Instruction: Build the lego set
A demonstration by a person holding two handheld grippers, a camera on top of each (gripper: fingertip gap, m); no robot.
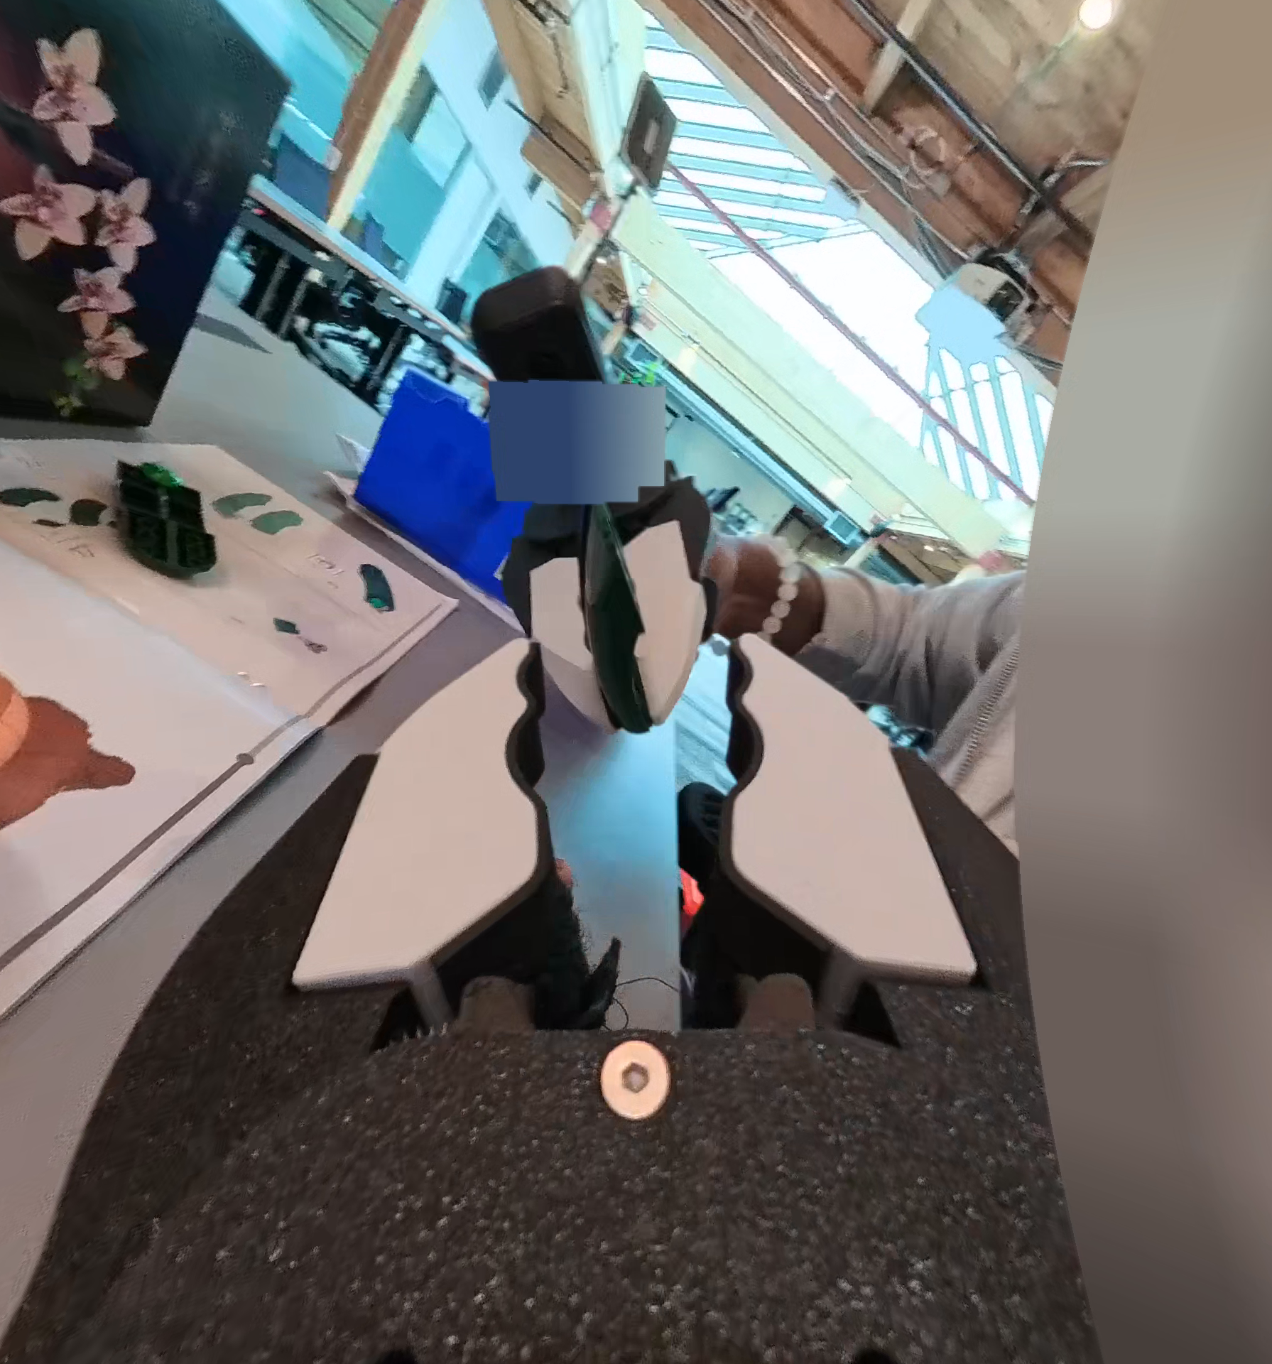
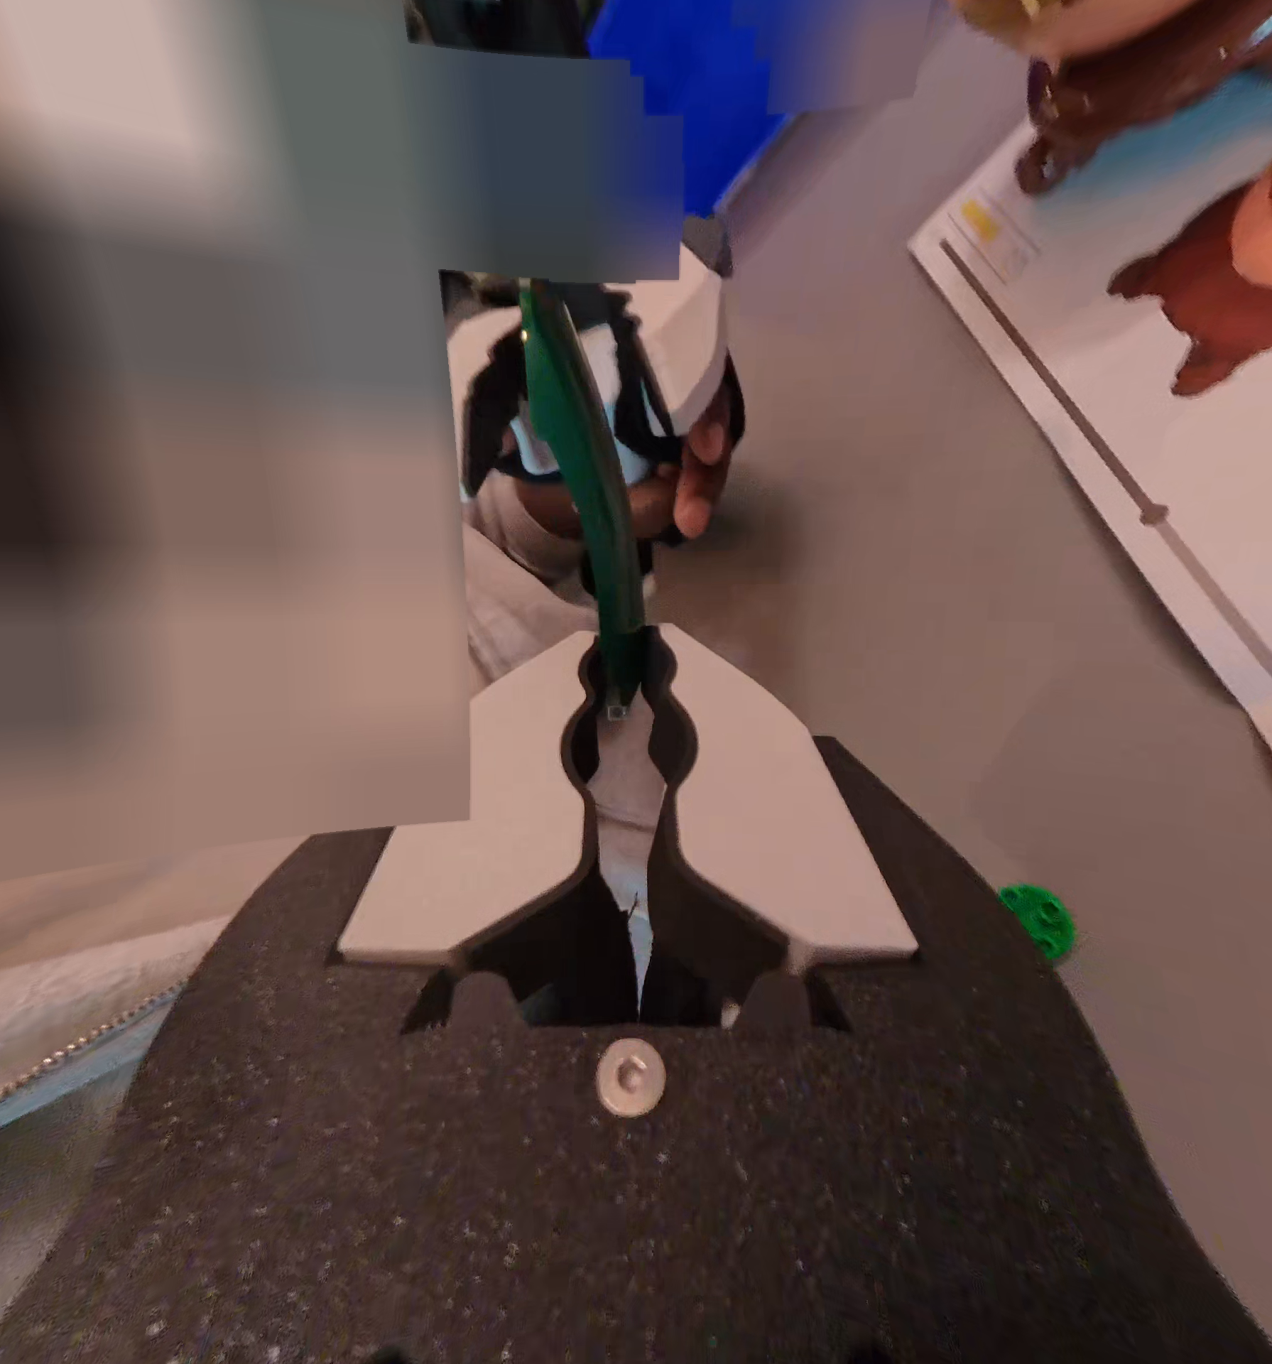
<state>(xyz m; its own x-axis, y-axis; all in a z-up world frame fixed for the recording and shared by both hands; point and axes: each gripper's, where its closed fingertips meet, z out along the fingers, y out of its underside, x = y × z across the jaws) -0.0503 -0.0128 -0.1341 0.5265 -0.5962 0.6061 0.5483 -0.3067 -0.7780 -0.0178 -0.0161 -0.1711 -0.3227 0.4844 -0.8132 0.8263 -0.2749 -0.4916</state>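
My right gripper (image 2: 621, 668) is shut on the near end of a long curved dark green leaf piece (image 2: 581, 472) and holds it above the grey table (image 2: 876, 517). The leaf's far end reaches between the fingers of my left gripper (image 2: 574, 413). In the left wrist view my left gripper (image 1: 633, 649) is open. The right gripper (image 1: 621, 708) points toward it with the leaf (image 1: 610, 612) edge-on between its white fingers. The leaf's tip lies in the gap between my left fingers, and I cannot tell whether it touches them.
An open instruction booklet (image 1: 175, 664) lies on the table at left, with a dark green brick assembly (image 1: 164, 528) on it. A dark set box printed with pink flowers (image 1: 87, 184) stands behind, beside a blue bin (image 1: 433, 480). A bright green round piece (image 2: 1038, 919) lies on the table. The tips of one gripper are about 5 centimeters away from the tips of the other.
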